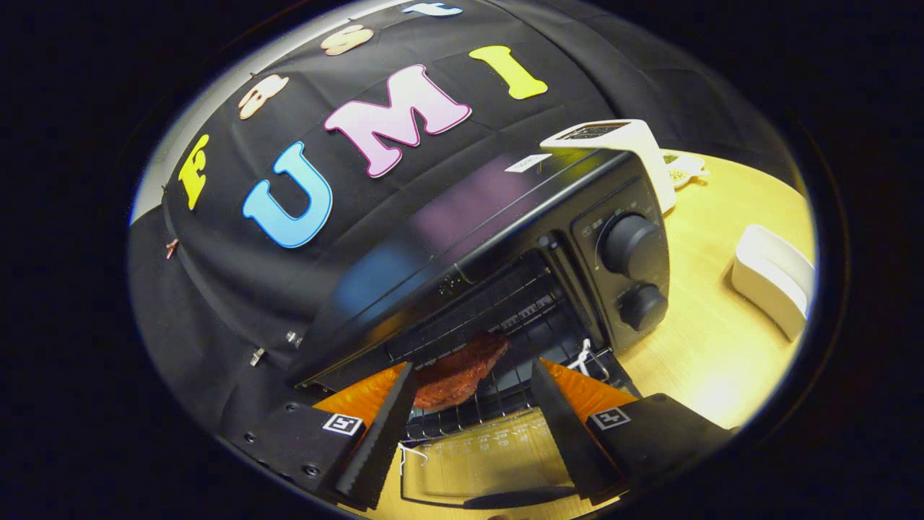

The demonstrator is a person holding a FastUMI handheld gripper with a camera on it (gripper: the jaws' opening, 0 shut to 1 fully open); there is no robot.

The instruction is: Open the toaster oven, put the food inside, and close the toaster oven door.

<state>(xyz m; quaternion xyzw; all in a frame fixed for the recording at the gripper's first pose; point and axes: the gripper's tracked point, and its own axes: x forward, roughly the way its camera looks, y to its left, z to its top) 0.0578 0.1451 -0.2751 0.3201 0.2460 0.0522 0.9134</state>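
The black toaster oven (462, 231) stands tilted in my view with its door (476, 455) folded down flat under my fingers, and the door handle (520, 497) lies nearest me. A reddish-brown slab of food (469, 361) rests on the wire rack (523, 379) at the mouth of the oven. My gripper (473, 367) is open. Its tips reach the front of the rack on either side of the food, and the left tip is close to the food's near end. Neither finger presses on it.
Two round knobs (632, 242) (641, 307) sit on the oven's right panel. Behind the oven stands a white toaster (635, 144) with a small plate (682, 170) beside it. A white dish (772, 278) lies on the wooden table (722, 347) to the right.
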